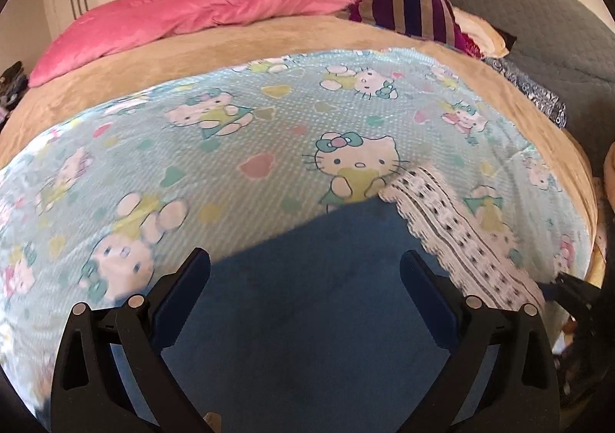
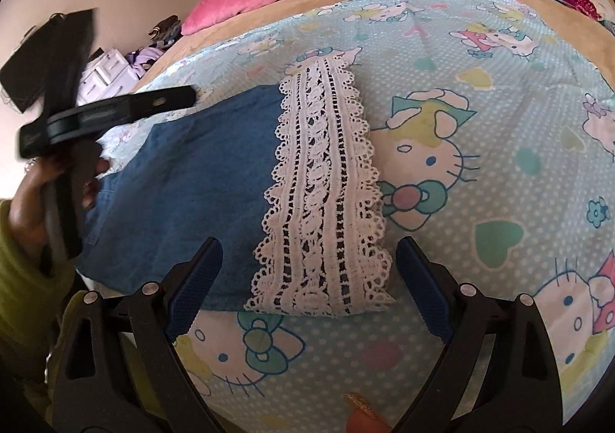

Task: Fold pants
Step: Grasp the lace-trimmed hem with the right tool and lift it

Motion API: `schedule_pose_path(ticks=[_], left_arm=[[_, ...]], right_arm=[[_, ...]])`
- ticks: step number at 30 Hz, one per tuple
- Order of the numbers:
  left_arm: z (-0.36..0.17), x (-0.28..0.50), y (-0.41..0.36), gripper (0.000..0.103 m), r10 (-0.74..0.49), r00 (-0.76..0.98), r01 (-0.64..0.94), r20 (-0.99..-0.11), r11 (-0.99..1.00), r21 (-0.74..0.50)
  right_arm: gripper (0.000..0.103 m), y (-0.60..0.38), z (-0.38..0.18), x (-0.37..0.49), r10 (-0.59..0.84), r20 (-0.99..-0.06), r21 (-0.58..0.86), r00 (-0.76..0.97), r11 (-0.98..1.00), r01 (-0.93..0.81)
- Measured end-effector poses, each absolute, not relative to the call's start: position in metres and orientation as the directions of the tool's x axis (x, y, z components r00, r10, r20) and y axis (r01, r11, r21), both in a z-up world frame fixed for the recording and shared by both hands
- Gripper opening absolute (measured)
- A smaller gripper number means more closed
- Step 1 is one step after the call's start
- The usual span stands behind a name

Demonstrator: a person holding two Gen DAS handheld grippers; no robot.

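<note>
From your left wrist camera: your left gripper [image 1: 305,275] hangs over the blue denim pants [image 1: 307,279], jaws spread wide and holding nothing, the cloth filling the gap between the blue pads [image 1: 180,294]. The denim lies directly under and ahead of these jaws, on the cartoon-cat blanket [image 1: 230,148] that covers the bed. The white lace hem [image 1: 461,225] runs off diagonally to the right of the right-hand pad, toward your other tool, whose black tip [image 1: 572,287] just shows at the frame's right edge. The picture is smeared at its edges, so how close the pads stand to the cloth is unclear.

From your right wrist camera: your right gripper [image 2: 307,275] is likewise wide open and empty, straddling the near end of the lace hem [image 2: 323,194]. The pants [image 2: 192,183] already look folded into a compact block, its long axis running left to right across the view, with the lace band crossing it from near to far. Your left gripper [image 2: 115,106] hovers blurred over the denim's far left end, held in a hand [image 2: 34,179] with a yellow-green sleeve [image 2: 19,279] below it.

The judgement: the right jaws sit nearer the lace end, the left nearer the denim end, so any further fold would carry one end toward the other along that left-right axis.
</note>
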State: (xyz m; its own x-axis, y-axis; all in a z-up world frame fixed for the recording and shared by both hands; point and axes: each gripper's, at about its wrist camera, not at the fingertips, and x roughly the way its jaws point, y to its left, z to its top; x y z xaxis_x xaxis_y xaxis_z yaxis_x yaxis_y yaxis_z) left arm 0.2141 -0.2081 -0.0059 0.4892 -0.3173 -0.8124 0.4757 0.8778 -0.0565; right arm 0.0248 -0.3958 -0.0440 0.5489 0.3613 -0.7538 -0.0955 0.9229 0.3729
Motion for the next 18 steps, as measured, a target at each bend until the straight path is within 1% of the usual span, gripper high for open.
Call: schedule_pose_path(ticks=[3, 5, 9, 10, 11, 14, 15, 16, 17, 18], left_arm=[[-0.017, 0.236, -0.220, 0.098, -0.319, 0.465, 0.496, -0.826, 0.867, -0.056], [-0.027, 0.248, -0.227, 0.097, -0.343, 0.429, 0.516, -0.835, 0.852, -0.085], [-0.046, 0.259, -0.234, 0.093, -0.422, 0.346, 0.557, -0.838, 0.811, -0.179], [-0.051, 0.259, -0.236, 0.086, -0.437, 0.328, 0.570, -0.837, 0.798, -0.194], [-0.054, 0.259, -0.238, 0.084, -0.442, 0.322, 0.580, -0.837, 0.791, -0.195], [-0.062, 0.256, -0.247, 0.083, -0.415, 0.324, 0.610, -0.850, 0.779, -0.148], [-0.062, 0.256, -0.248, 0.078, -0.415, 0.324, 0.611, -0.850, 0.778, -0.147], [-0.061, 0.256, -0.249, 0.070, -0.423, 0.322, 0.612, -0.847, 0.776, -0.155], [-0.060, 0.255, -0.250, 0.065, -0.434, 0.316, 0.617, -0.843, 0.769, -0.165], [-0.059, 0.255, -0.251, 0.053, -0.446, 0.312, 0.622, -0.839, 0.763, -0.174]], right_arm=[[0.086, -0.397, -0.046, 0.027, 0.378, -0.748, 0.387, 0.545, 0.916, -0.105], [0.086, -0.397, -0.047, 0.029, 0.392, -0.744, 0.397, 0.541, 0.911, -0.114], [0.078, -0.394, -0.048, 0.034, 0.406, -0.740, 0.402, 0.536, 0.906, -0.132], [0.078, -0.394, -0.048, 0.034, 0.409, -0.738, 0.405, 0.536, 0.905, -0.132], [0.075, -0.394, -0.048, 0.035, 0.412, -0.736, 0.409, 0.537, 0.903, -0.133], [0.068, -0.394, -0.050, 0.040, 0.426, -0.726, 0.422, 0.539, 0.896, -0.139], [0.067, -0.393, -0.050, 0.043, 0.437, -0.722, 0.431, 0.536, 0.891, -0.144], [0.066, -0.392, -0.050, 0.043, 0.442, -0.719, 0.436, 0.536, 0.888, -0.148], [0.063, -0.391, -0.051, 0.045, 0.451, -0.715, 0.441, 0.535, 0.884, -0.156], [0.061, -0.389, -0.051, 0.047, 0.456, -0.713, 0.443, 0.532, 0.882, -0.162]])
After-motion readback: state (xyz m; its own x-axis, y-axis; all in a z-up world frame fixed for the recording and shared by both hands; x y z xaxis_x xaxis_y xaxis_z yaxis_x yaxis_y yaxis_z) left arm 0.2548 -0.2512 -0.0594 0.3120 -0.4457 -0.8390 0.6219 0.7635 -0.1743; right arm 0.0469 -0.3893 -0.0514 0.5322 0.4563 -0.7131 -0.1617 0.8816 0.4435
